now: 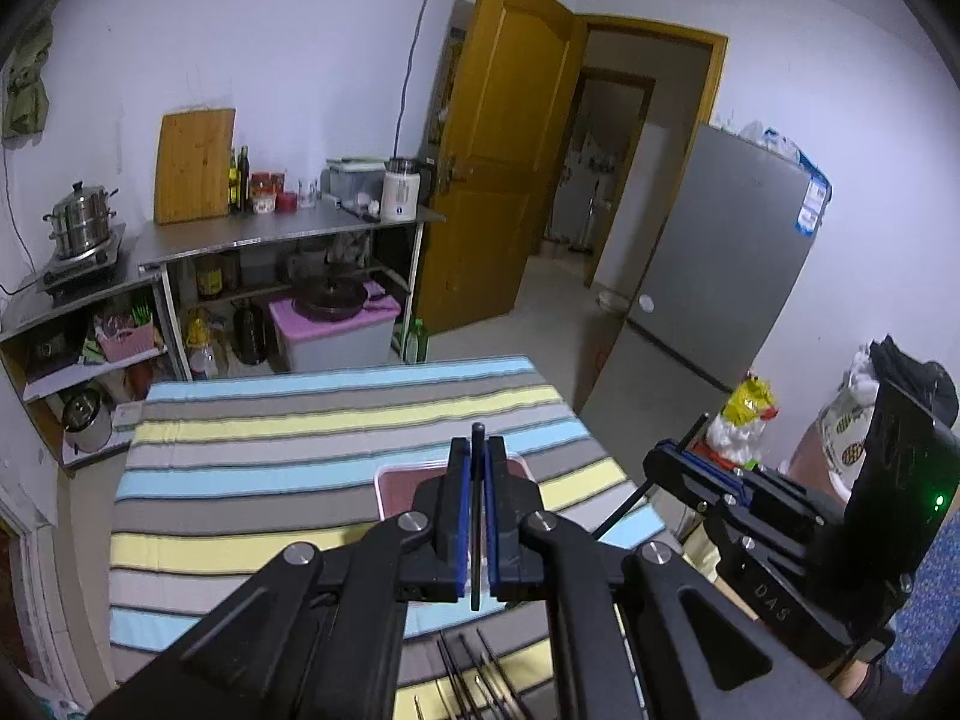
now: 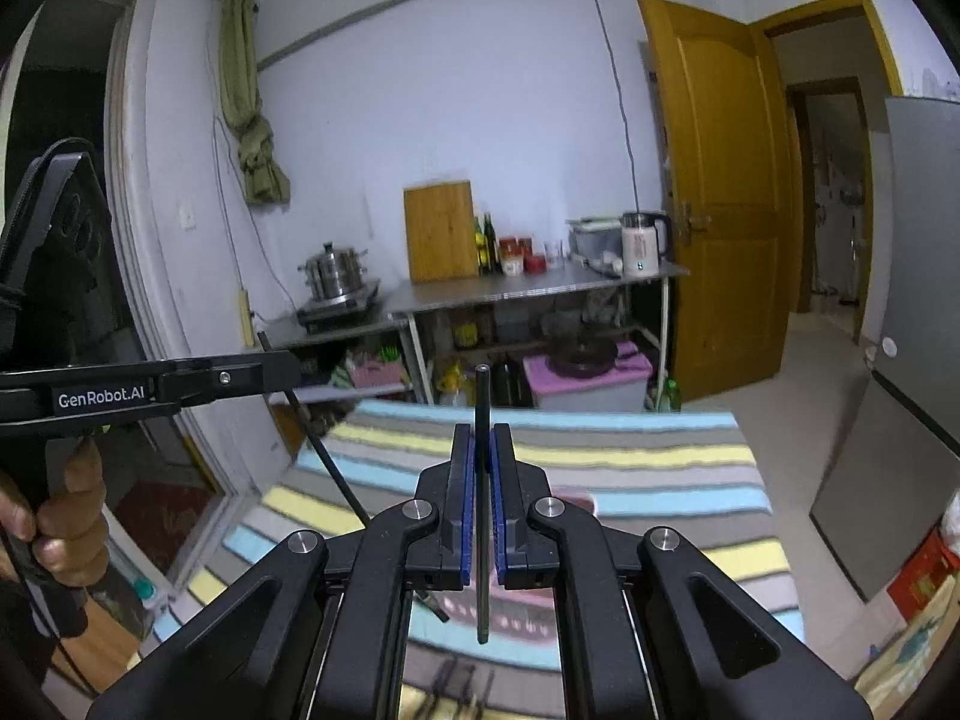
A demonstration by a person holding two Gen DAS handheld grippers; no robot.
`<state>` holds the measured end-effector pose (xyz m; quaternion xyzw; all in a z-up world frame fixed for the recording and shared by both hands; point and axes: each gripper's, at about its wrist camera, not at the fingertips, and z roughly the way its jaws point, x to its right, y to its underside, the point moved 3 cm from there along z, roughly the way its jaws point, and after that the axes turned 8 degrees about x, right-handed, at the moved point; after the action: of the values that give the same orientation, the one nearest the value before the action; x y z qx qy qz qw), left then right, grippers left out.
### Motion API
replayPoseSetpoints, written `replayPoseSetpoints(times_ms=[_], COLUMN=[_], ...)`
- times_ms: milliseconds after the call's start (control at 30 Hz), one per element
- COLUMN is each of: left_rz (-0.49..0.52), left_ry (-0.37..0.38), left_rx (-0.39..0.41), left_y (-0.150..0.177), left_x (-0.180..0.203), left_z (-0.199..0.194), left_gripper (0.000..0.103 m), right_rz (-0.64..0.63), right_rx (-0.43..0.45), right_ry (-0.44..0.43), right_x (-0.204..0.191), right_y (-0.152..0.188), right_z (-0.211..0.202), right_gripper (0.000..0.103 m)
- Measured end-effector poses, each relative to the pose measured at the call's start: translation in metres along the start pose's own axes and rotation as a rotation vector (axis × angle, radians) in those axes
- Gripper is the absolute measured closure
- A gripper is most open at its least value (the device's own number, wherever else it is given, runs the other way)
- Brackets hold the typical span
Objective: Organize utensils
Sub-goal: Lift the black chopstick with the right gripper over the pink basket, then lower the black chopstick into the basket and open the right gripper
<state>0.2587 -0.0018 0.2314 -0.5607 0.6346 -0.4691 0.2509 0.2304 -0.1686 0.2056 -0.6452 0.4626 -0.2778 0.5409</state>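
My left gripper [image 1: 478,450] is shut on a black chopstick [image 1: 476,516] and holds it above the striped table [image 1: 252,480]. A pink tray [image 1: 396,483] lies on the cloth just beyond and under its fingers. My right gripper [image 2: 482,438] is shut on another black chopstick [image 2: 482,516], also raised above the table. The right gripper also shows in the left wrist view [image 1: 666,456], at the table's right edge. The left gripper shows in the right wrist view [image 2: 282,369], with its chopstick [image 2: 330,462] hanging down. Several more black chopsticks [image 1: 474,672] lie on the cloth below.
A steel counter [image 1: 288,234] stands against the far wall with a cutting board [image 1: 193,165], bottles and a kettle [image 1: 401,189]. A steamer pot [image 1: 81,222] sits to its left. A grey fridge [image 1: 720,264] and an open door [image 1: 504,156] are to the right.
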Motion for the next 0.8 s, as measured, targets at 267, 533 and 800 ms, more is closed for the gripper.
replayPoseSetpoints(times_ms=[267, 533, 800], left_rz=[-0.003, -0.056, -0.098], left_ry=[-0.03, -0.039, -0.033], left_rx=[0.046, -0.016, -0.101], left_y=[-0.017, 0.007, 0.04], left_x=[-0.015, -0.038, -0.05], left_z=[0.017, 0.057, 0.094], left_gripper=[0.099, 0.099, 0.098], right_rz=[0.023, 0.058, 0.071], right_rx=[0.043, -0.027, -0.115], right_ry=[0.0, -0.003, 0.004], right_x=[0.0, 0.008, 0.018], right_y=[-0.016, 0.015, 0.052], right_z=[0.026, 0.069, 0.097], right_gripper=[0.098, 0.098, 0.098])
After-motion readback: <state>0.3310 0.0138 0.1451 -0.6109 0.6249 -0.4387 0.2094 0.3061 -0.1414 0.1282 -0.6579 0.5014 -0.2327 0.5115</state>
